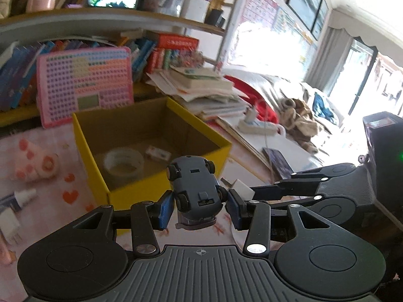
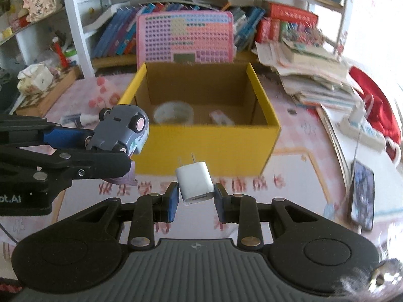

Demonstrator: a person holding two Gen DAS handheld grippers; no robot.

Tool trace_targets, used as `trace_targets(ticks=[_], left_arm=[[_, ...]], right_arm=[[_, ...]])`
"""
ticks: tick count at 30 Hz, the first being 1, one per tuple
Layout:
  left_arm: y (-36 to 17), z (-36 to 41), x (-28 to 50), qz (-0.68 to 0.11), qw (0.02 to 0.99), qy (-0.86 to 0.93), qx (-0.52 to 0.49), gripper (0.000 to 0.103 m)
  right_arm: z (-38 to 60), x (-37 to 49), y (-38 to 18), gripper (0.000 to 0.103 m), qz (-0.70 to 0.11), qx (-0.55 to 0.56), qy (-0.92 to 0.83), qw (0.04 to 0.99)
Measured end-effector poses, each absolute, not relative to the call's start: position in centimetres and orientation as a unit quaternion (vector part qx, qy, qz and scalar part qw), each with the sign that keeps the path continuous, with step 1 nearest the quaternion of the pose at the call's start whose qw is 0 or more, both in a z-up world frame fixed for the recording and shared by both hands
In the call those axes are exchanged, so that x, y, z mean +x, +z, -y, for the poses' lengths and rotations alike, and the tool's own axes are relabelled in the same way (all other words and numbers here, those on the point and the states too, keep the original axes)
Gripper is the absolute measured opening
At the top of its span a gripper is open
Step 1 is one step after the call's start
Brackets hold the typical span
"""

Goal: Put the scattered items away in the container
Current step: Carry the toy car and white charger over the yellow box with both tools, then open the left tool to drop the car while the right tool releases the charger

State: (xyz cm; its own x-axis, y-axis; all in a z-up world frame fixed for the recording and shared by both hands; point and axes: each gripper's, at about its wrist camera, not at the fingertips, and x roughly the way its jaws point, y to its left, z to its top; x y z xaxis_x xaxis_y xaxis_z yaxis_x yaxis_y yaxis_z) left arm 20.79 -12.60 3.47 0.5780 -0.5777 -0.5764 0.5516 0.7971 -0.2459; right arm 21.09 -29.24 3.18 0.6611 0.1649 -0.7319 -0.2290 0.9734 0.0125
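Right now the left gripper (image 1: pixel 199 205) has its fingers squeezed on a gray toy car (image 1: pixel 195 185), and the right gripper (image 2: pixel 195 196) pinches a white plug charger (image 2: pixel 194 182). Both hang near the yellow box (image 2: pixel 209 138), which waits at twelve o'clock.

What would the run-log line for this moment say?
left gripper: holds toy car | right gripper: holds charger plug | yellow box: tape roll inside
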Motion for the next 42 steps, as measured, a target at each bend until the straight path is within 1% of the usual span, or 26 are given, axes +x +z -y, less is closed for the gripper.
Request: trace_targets(ticks=[8, 14, 21, 25, 37, 42], left_arm=[[4.3, 13.3, 23.2, -0.323, 0.903, -0.284, -0.003, 0.044], [4.9, 14.1, 25.6, -0.322, 0.912, -0.255, 0.018, 0.044], [3.6, 15.1, 29.4, -0.345, 0.910, -0.220, 0.064, 0.044], [2.5, 15.6, 30.9, -0.367, 0.902, -0.211, 0.082, 0.044], [-0.5, 17.5, 33.4, -0.416, 0.875, -0.215, 0.126, 0.044], [-1.5, 17.7, 34.1, -0.435, 0.868, -0.214, 0.110, 0.044]], right_arm=[[30.3, 24.9, 4.7, 0.028, -0.374, -0.066, 0.144, 0.914], [31.0, 28.7, 5.4, 0.028, -0.358, -0.105, 0.173, 0.911], [30.5, 33.2, 5.5, 0.028, -0.351, -0.151, 0.214, 0.899], [30.0, 35.8, 4.4, 0.028, -0.360, -0.184, 0.237, 0.883], [28.9, 41.4, -1.5, 0.028, -0.436, -0.236, 0.269, 0.826], [28.3, 42.7, -3.5, 0.028, -0.462, -0.247, 0.281, 0.804]])
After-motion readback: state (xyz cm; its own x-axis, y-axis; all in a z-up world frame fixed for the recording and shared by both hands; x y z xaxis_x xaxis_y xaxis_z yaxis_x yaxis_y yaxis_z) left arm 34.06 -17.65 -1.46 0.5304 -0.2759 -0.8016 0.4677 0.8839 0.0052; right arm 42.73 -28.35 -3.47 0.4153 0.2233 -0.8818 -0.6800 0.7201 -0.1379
